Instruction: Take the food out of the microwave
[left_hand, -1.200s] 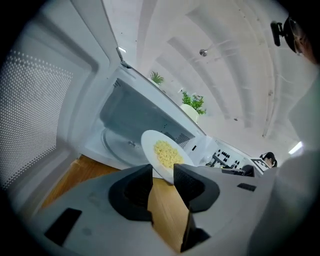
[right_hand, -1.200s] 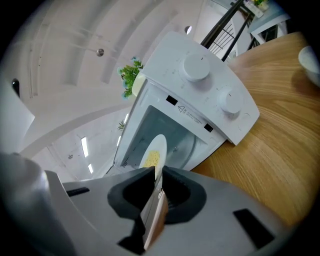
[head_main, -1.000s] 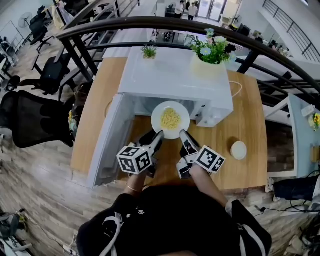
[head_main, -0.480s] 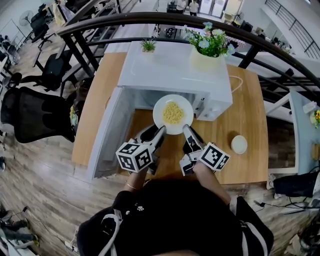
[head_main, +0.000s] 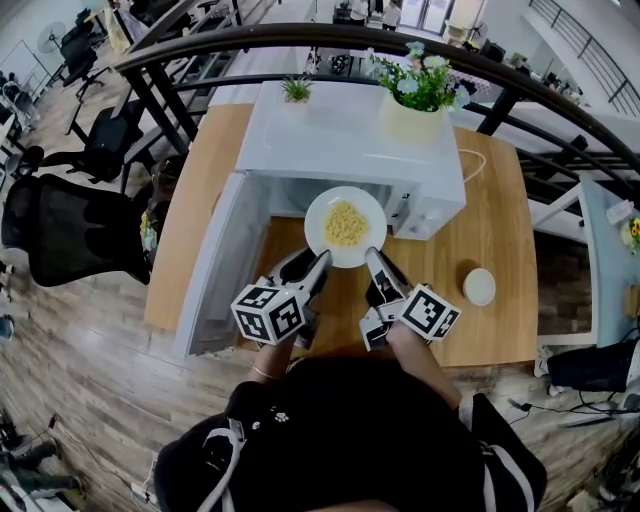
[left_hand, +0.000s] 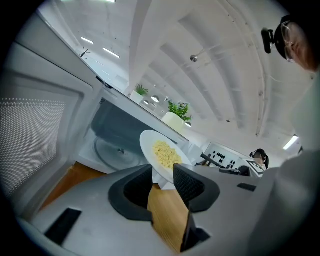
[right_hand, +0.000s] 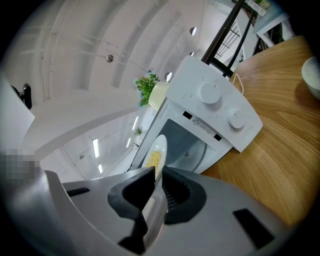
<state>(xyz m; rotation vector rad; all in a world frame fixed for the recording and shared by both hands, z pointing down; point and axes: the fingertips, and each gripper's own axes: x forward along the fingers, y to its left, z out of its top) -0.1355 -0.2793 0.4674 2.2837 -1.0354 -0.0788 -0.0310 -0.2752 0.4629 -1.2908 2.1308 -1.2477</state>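
Note:
A white plate (head_main: 345, 226) with yellow noodles (head_main: 344, 223) hangs just in front of the open white microwave (head_main: 340, 150). My left gripper (head_main: 320, 264) is shut on the plate's near left rim, and my right gripper (head_main: 370, 258) is shut on its near right rim. In the left gripper view the plate (left_hand: 161, 156) sits between the dark pads, with the microwave's bare turntable (left_hand: 116, 152) behind it. The right gripper view shows the plate (right_hand: 156, 155) edge-on in the jaws.
The microwave door (head_main: 214, 268) swings out to the left over the wooden table (head_main: 495, 260). A small white bowl (head_main: 479, 287) sits at the right. A flower pot (head_main: 412, 112) and a small plant (head_main: 297, 92) stand on the microwave. A black railing (head_main: 560, 115) curves behind.
The plate has come out of the microwave mouth toward me, held in both grippers, and has barely moved in the last half second.

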